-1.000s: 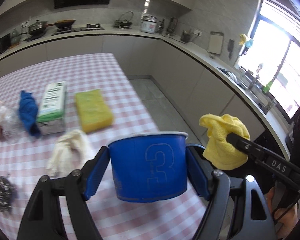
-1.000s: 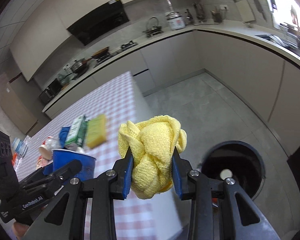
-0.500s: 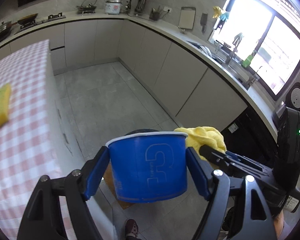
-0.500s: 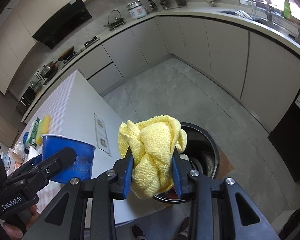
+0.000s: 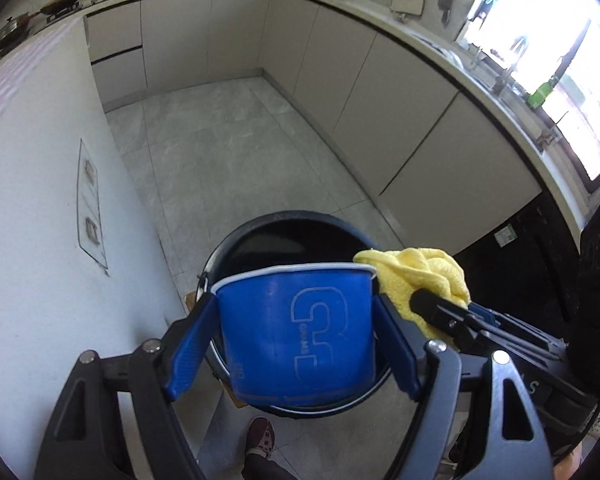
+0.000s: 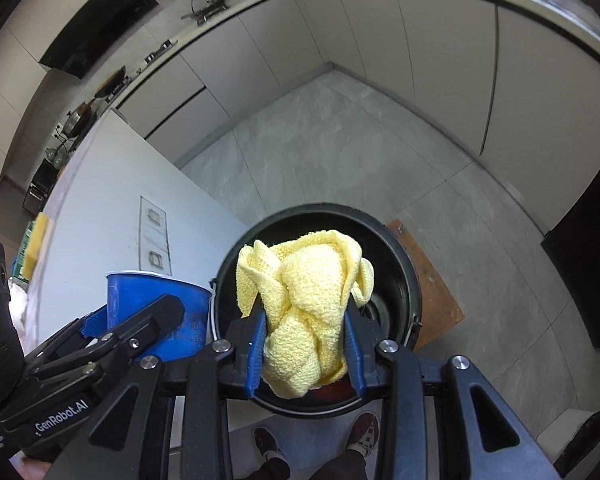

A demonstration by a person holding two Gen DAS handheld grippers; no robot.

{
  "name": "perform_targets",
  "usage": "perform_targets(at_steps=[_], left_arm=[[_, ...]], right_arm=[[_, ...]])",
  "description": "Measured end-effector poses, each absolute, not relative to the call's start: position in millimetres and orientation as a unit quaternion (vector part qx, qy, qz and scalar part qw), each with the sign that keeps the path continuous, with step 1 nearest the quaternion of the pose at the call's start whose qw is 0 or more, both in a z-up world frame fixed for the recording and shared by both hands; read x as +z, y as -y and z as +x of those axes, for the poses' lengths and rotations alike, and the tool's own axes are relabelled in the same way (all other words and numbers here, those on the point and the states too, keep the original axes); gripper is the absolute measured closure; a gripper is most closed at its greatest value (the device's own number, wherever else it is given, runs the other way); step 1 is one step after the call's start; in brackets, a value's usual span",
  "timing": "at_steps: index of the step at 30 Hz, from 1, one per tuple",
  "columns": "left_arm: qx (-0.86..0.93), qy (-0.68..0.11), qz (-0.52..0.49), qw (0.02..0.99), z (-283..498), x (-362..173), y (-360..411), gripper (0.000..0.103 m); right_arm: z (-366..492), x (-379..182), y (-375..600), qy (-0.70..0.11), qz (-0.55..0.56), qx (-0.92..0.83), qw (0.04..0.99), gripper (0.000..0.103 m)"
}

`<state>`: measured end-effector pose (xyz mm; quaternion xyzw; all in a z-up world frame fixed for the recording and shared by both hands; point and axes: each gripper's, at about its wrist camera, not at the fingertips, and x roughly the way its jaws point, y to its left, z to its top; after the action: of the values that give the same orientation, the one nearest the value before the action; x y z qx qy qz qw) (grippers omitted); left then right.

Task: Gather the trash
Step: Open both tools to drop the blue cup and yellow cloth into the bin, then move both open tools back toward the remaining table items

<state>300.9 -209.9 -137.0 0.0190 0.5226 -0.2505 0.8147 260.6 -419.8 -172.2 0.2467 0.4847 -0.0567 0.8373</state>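
My left gripper [image 5: 296,344] is shut on a blue paper cup [image 5: 296,332] with a white rim, held upright over the round black trash bin [image 5: 268,236] on the floor. The cup [image 6: 156,312] also shows at the lower left of the right wrist view, beside the bin's rim. My right gripper [image 6: 306,340] is shut on a crumpled yellow cloth [image 6: 304,300], which hangs directly above the bin's [image 6: 396,264] dark opening. In the left wrist view that yellow cloth [image 5: 416,272] sits just right of the cup.
The white side of the table [image 5: 32,200] stands close on the left of the bin. A brown mat [image 6: 432,288] lies under the bin on the grey tiled floor. Beige cabinets [image 5: 380,92] run along the far walls. A person's shoes [image 6: 364,428] are below the bin.
Both grippers have swung off the checkered tabletop and sunk toward the floor. The bin has come from far off to right beneath the cup and cloth. Both grips are unchanged.
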Motion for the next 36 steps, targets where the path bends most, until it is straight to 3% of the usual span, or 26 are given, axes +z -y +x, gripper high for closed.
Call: perform_targets(at_steps=[6,12,28,36], left_arm=[[-0.229,-0.56,0.013,0.796,312.1,-157.8,217.0,0.022],[-0.222,-0.577,0.008,0.786,312.2,-160.7,220.4,0.019],[-0.215,-0.54,0.003,0.814,288.7,-93.9,194.6,0.019],[-0.234,-0.517,-0.013,0.823,279.4,-47.1,152.5,0.02]], right_arm=[[278.3,-194.4,428.5,-0.5,0.251,-0.059,0.827,0.049],[279.5,-186.6,432.1,-0.486,0.244,-0.072,0.836,0.048],[247.0,-123.1,402.2,-0.48,0.214,-0.116,0.843,0.048],[229.7,-58.8,357.4,-0.445,0.189,-0.113,0.868,0.037]])
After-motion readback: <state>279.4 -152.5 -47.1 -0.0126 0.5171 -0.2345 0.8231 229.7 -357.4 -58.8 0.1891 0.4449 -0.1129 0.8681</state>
